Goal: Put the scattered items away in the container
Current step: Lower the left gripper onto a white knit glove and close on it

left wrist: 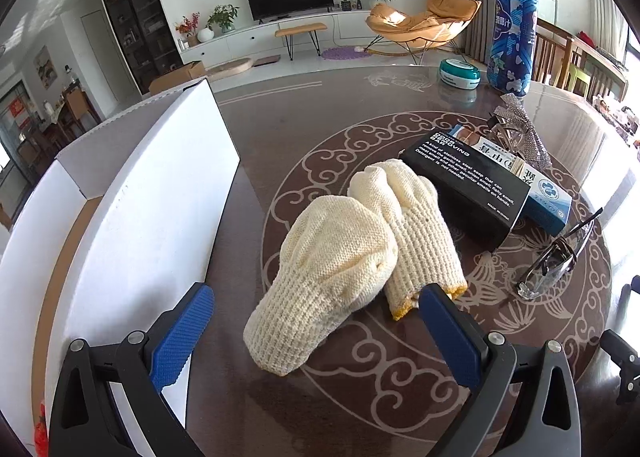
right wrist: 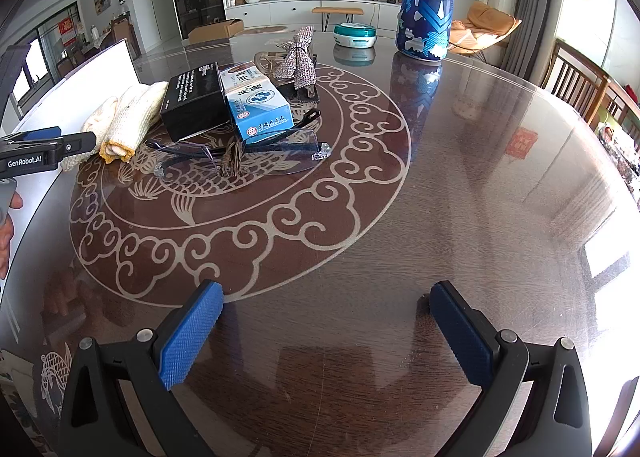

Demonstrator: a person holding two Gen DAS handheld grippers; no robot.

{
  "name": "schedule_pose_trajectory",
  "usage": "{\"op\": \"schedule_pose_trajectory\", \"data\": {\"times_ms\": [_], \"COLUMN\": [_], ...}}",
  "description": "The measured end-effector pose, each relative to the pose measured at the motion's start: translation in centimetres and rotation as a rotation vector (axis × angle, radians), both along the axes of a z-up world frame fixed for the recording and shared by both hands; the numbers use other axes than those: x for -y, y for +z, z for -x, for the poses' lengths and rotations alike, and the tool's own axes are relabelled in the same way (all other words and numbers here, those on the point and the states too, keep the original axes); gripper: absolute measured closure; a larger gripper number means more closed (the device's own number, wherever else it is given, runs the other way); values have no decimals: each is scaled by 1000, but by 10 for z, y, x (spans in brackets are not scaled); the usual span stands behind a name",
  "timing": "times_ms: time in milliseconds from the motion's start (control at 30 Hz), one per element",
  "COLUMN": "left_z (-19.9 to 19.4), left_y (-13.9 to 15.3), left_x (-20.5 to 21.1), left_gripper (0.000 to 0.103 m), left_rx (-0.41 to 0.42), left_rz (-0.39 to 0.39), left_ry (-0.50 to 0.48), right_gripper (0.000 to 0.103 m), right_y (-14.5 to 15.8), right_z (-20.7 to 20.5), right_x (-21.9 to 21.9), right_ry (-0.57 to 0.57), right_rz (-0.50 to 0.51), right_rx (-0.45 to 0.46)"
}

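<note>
Two cream knit gloves (left wrist: 344,253) lie mid-frame in the left wrist view, directly ahead of the left gripper (left wrist: 316,333), whose jaws are spread wide and empty. Their long axes run toward the upper right. The white container (left wrist: 152,193) stands at frame left. The right gripper (right wrist: 326,333), also wide and empty, is judged farther off.

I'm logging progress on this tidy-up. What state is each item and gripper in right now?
left gripper: open, jaws either side of the gloves
right gripper: open, empty, over bare table
gloves: on the table, outside the box
white box: open
black box: closed, on the table
blue box: closed
glasses: lying unfolded
</note>
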State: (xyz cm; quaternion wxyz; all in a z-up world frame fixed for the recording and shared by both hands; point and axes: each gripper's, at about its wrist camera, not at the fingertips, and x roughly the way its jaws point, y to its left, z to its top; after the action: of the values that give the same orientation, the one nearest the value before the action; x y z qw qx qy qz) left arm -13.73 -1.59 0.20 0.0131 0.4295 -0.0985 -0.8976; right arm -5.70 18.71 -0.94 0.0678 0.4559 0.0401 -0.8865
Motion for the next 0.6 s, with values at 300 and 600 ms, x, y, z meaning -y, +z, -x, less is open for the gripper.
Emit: {"op": "schedule_pose_trajectory", "data": {"times_ms": [300,600], "left_z": [24,19], "left_y": [-18,-33], "left_x": [-28,3], "left_gripper": [0,1], "left_rx": [84,109], "left_rz": [-150,-144], "left_ry": [-105,-49], "right_gripper": [0,0], "right_y": [0,0], "right_z": [0,0], "right_x": [0,0], "right_ry": [0,0], "right_rz": [0,0], "right_rx": [0,0]}}
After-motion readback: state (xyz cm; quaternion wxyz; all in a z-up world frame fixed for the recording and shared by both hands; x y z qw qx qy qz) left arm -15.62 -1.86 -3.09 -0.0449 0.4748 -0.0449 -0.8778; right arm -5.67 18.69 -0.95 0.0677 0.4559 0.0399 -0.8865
